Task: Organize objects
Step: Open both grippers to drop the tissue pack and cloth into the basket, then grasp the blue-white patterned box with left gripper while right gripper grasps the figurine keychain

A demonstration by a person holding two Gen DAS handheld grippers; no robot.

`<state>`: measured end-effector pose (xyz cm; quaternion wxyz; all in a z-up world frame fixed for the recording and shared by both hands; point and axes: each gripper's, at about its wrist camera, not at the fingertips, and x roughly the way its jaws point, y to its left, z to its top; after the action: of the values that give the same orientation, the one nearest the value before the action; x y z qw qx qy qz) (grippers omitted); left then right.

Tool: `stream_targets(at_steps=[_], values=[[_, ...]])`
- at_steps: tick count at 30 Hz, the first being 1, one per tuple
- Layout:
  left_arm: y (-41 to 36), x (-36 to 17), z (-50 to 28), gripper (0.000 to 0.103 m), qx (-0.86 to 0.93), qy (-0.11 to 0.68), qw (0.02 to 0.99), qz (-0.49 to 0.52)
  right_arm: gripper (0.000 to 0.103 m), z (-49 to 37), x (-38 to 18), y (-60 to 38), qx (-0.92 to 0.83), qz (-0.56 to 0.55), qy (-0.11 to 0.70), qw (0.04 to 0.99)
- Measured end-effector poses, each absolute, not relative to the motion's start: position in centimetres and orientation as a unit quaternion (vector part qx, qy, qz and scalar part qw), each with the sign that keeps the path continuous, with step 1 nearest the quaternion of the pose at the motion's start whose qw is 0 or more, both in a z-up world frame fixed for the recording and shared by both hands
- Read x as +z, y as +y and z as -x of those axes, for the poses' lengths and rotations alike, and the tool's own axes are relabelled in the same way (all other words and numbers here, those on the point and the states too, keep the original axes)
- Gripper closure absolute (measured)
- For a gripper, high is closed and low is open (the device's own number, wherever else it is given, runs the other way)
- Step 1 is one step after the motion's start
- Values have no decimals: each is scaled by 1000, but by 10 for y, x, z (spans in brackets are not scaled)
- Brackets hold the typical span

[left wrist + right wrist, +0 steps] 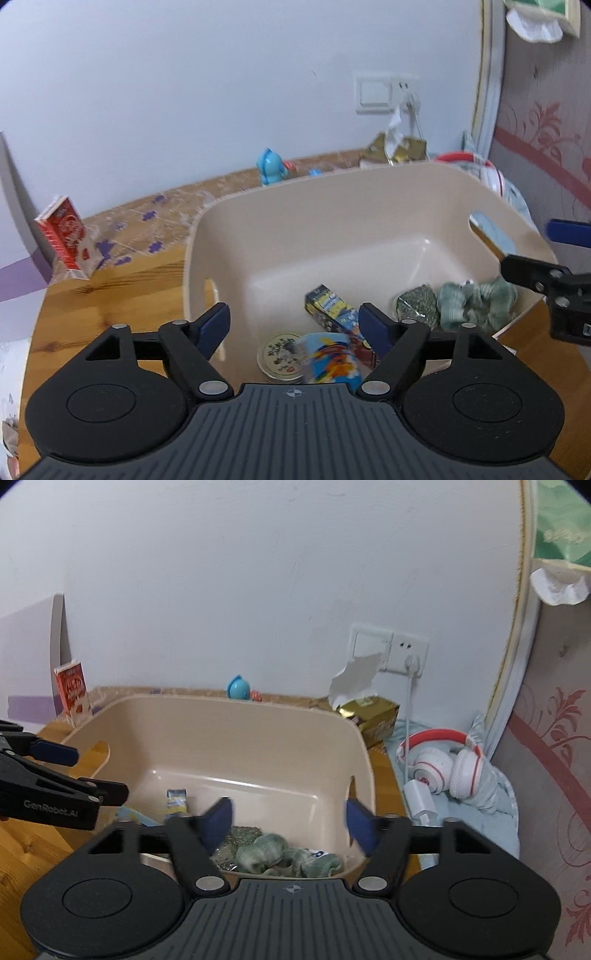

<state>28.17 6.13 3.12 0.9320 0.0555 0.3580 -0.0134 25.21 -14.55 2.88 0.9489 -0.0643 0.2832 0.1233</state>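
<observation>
A beige plastic bin [332, 206] [229, 720] stands on the wooden table. Inside lie a small cartoon box [332, 308], a round tin [280, 356], a blurred colourful packet [328, 356], a green tea pouch [415, 306] and crumpled green socks [476, 302] [280, 853]. My left gripper [293, 326] is open and empty above the bin's near side. My right gripper [286, 823] is open and empty above the socks; it shows at the right edge of the left wrist view [546, 280].
A red and white carton [68, 236] [74, 690] leans at the far left. A blue toy [271, 166] [238, 688] stands by the wall. A gold tissue box [373, 714], red and white headphones [443, 768] and a white charger [421, 797] lie right of the bin.
</observation>
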Motion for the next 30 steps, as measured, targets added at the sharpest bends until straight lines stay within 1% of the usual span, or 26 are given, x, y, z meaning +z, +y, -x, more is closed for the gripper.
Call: stream_targets(at_steps=[1, 3, 4, 5, 9, 14, 17, 25, 30], values=[[63, 34, -277, 21, -10, 352, 935, -53, 23, -248, 32, -148, 122, 62, 278, 951], [67, 39, -265, 20, -2, 340, 939, -48, 14, -239, 37, -153, 122, 56, 272, 953], [69, 41, -259, 19, 0, 336, 941, -46, 6, -233, 39, -156, 122, 52, 268, 954], [70, 42, -252, 19, 2, 332, 942, -45, 3, -228, 41, -160, 122, 48, 264, 956], [76, 42, -228, 19, 3, 327, 944, -47, 0, -205, 44, -173, 127, 42, 254, 958], [78, 35, -199, 16, -8, 327, 944, -49, 0, -183, 39, -185, 126, 47, 258, 957], [77, 25, -187, 15, -14, 333, 941, -53, 0, -174, 33, -190, 122, 50, 263, 956], [74, -10, -181, 15, -25, 377, 925, -42, 0, -165, 2, -196, 119, 52, 307, 943], [66, -37, -187, 15, -39, 413, 908, -52, 0, -167, -24, -192, 128, 55, 346, 928]])
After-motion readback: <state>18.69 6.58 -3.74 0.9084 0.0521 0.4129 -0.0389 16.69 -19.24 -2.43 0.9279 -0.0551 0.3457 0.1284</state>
